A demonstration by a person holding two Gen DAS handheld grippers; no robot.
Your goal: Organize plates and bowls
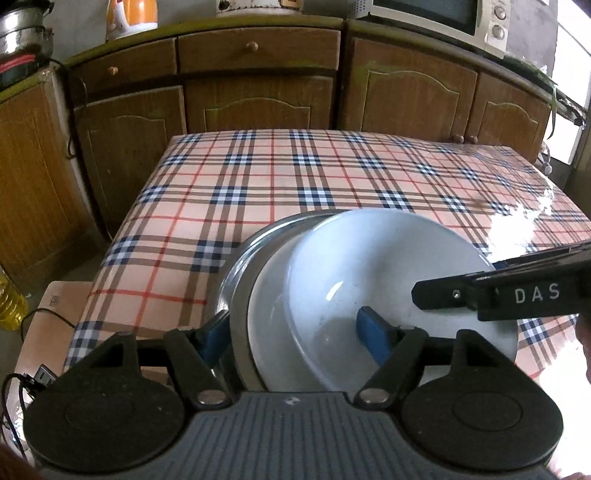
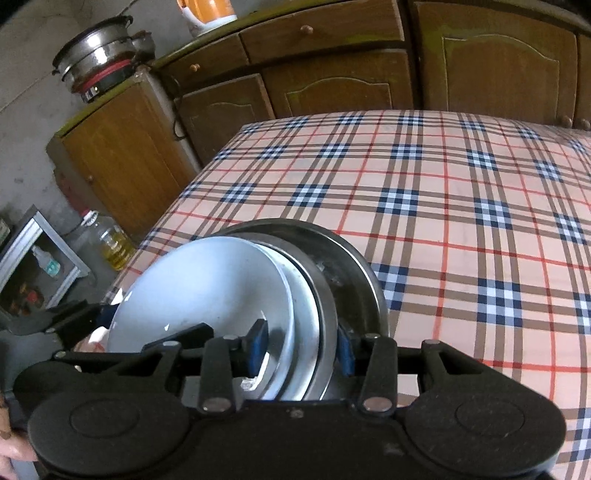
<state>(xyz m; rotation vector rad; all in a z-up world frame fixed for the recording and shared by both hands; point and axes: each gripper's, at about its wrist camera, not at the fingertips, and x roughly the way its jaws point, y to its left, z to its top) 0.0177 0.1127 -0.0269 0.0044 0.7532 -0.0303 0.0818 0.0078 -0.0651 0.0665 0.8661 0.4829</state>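
Observation:
A stack of dishes sits at the near left part of the plaid table (image 1: 295,177). It is a white bowl (image 1: 369,266) (image 2: 203,280) on a white plate (image 1: 267,302) (image 2: 301,295), nested in steel plates (image 1: 236,266) (image 2: 354,266). My left gripper (image 1: 291,319) straddles the stack's rim, one blue pad outside the steel rim and one inside the bowl. On the opposite rim my right gripper (image 2: 302,330) grips the same way; its finger (image 1: 443,295) shows in the left wrist view. Whether the stack rests on the cloth I cannot tell.
Wooden cabinets (image 1: 258,96) run behind the table, with a microwave (image 1: 461,18) and a metal pot (image 2: 96,48) on top. On the floor to the left are an oil bottle (image 2: 114,247), a cardboard box (image 1: 48,306) and a small shelf (image 2: 33,266).

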